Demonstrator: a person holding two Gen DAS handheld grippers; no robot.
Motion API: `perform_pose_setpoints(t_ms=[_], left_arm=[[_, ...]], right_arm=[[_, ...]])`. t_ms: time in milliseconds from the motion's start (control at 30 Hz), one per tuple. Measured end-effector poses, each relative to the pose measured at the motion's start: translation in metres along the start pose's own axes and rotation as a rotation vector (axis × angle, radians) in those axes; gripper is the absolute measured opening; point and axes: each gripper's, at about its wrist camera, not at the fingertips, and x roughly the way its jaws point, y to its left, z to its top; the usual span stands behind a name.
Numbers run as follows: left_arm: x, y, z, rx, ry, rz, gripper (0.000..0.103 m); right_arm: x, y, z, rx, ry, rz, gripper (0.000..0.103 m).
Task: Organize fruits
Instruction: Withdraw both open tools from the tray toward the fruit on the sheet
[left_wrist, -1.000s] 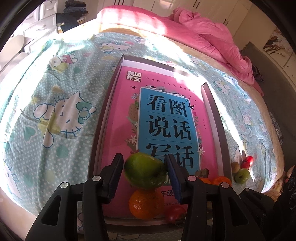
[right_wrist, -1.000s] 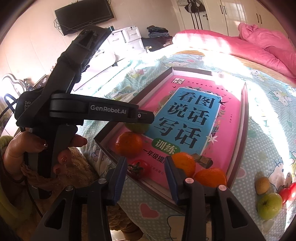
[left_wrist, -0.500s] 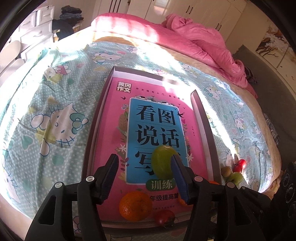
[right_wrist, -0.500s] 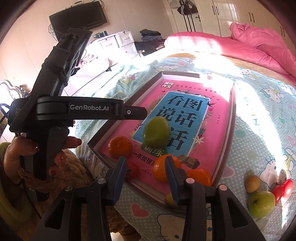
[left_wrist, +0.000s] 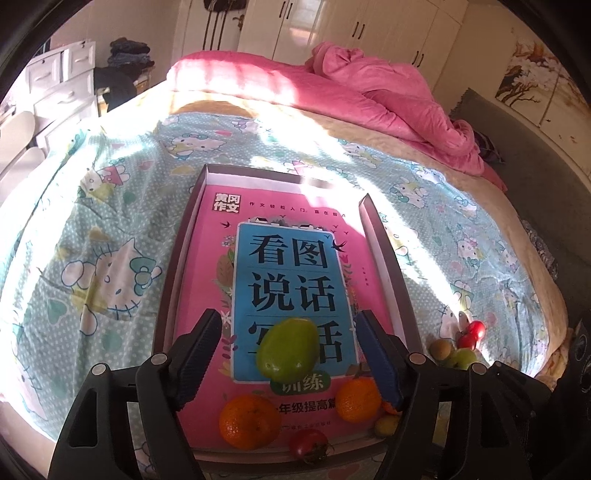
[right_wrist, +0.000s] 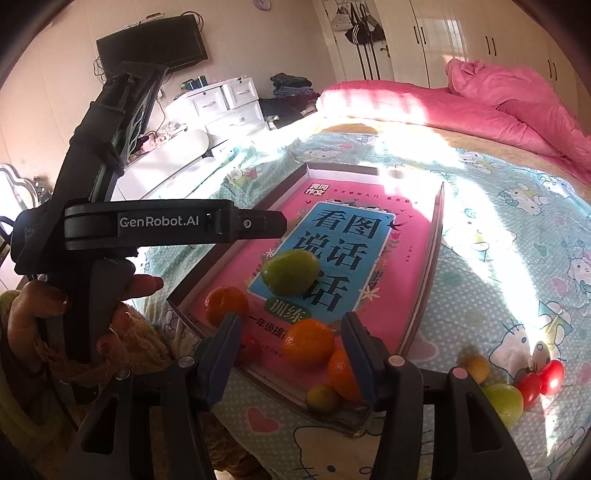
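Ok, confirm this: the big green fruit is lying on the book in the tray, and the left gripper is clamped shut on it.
Not quite. The big green fruit does lie on the book in the tray, but the left gripper is open, its fingers apart on either side with gaps, not clamped. The left wrist view shows it.

Book (left_wrist: 280, 266): we see a pink cover with a blue panel and black characters.
Sheet (left_wrist: 92, 236): pale teal, white dots, cartoon cats.
Quilt (left_wrist: 369, 92): pink.
Fruit: 1 green (left_wrist: 288, 349), 2 orange (left_wrist: 248, 421) (left_wrist: 357, 400).
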Motion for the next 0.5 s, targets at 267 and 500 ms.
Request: perform_pose_setpoints(t_ms=[267, 500], left_arm=[[-0.005, -0.011, 0.001, 0.015, -0.03, 0.014, 0.078], [-0.009, -0.018, 0.002, 0.015, -0.056, 0.02, 0.078]], right_arm=[[-0.013, -0.005, 0.003, -0.004, -0.033, -0.032, 0.061], [-0.026, -0.013, 0.002, 0.011, -0.057, -0.052, 0.063]])
